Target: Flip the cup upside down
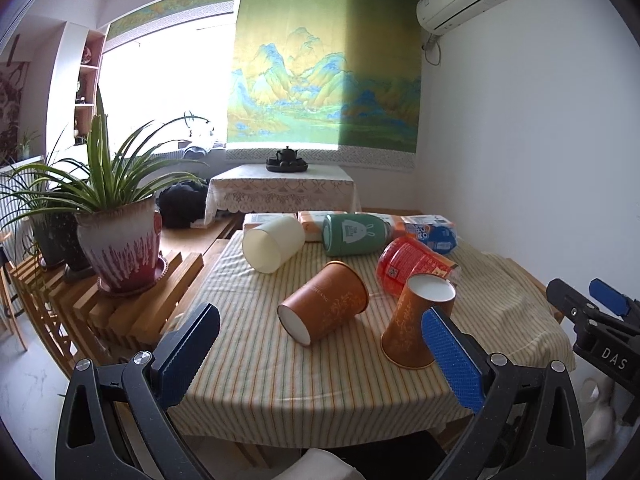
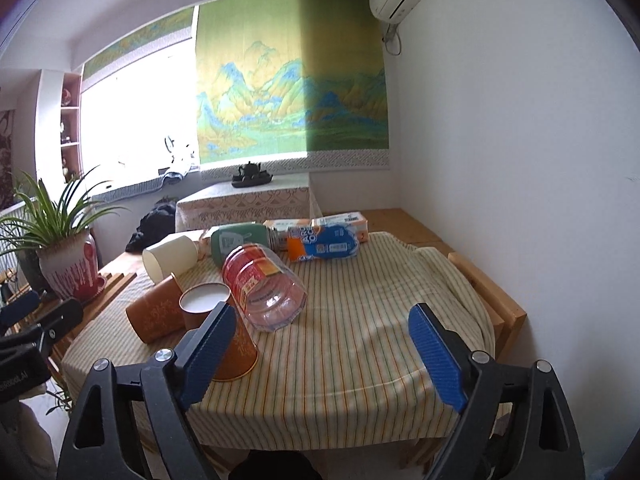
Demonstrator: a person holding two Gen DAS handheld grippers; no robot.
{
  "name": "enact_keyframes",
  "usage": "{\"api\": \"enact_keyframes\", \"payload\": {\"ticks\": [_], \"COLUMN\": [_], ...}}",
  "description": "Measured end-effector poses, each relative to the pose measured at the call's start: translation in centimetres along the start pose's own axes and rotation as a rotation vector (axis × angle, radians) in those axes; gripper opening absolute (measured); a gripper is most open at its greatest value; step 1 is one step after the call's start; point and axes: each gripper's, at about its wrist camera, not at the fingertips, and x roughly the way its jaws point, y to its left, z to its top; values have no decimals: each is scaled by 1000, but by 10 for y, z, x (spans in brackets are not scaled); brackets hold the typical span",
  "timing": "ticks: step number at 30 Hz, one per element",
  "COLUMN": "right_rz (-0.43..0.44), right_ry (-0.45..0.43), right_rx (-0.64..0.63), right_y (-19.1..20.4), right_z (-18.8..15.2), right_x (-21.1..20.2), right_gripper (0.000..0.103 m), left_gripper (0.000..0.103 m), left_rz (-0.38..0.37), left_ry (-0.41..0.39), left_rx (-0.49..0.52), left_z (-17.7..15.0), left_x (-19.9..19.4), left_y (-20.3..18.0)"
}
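An orange paper cup (image 1: 416, 324) stands upside down on the striped tablecloth (image 1: 280, 368), white base up, tilted slightly; it also shows in the right wrist view (image 2: 236, 344). A second orange cup (image 1: 324, 308) lies on its side left of it, also in the right wrist view (image 2: 158, 314). A cream cup (image 1: 272, 244) lies on its side further back. My left gripper (image 1: 320, 360) is open and empty, its right finger just in front of the upside-down cup. My right gripper (image 2: 320, 356) is open and empty, to the right of that cup.
A red-labelled clear jar (image 2: 260, 284), a green bottle (image 1: 352, 234) and a blue-labelled bottle (image 2: 324, 242) lie on the table behind the cups. A potted plant (image 1: 120, 248) stands on wooden slats at the left. The wall is at the right.
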Motion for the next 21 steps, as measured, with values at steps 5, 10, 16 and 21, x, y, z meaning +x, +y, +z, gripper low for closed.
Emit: {"api": "enact_keyframes", "payload": {"ticks": [5, 10, 16, 21], "right_rz": [-18, -29, -28, -32], "right_ry": [-28, -41, -36, -34], "right_rx": [1, -4, -1, 1], "right_y": [1, 0, 0, -1], "right_z": [0, -1, -2, -2], "right_x": [-7, -9, -8, -8], "right_gripper": [94, 96, 96, 96], "left_gripper": [102, 102, 102, 102], "left_rz": [2, 3, 3, 2], "left_ry": [4, 7, 20, 24], "left_rx": [-3, -13, -24, -19], "left_z": [-3, -2, -2, -2], "left_x": [-1, 0, 4, 6], "left_y": [-2, 0, 1, 1]}}
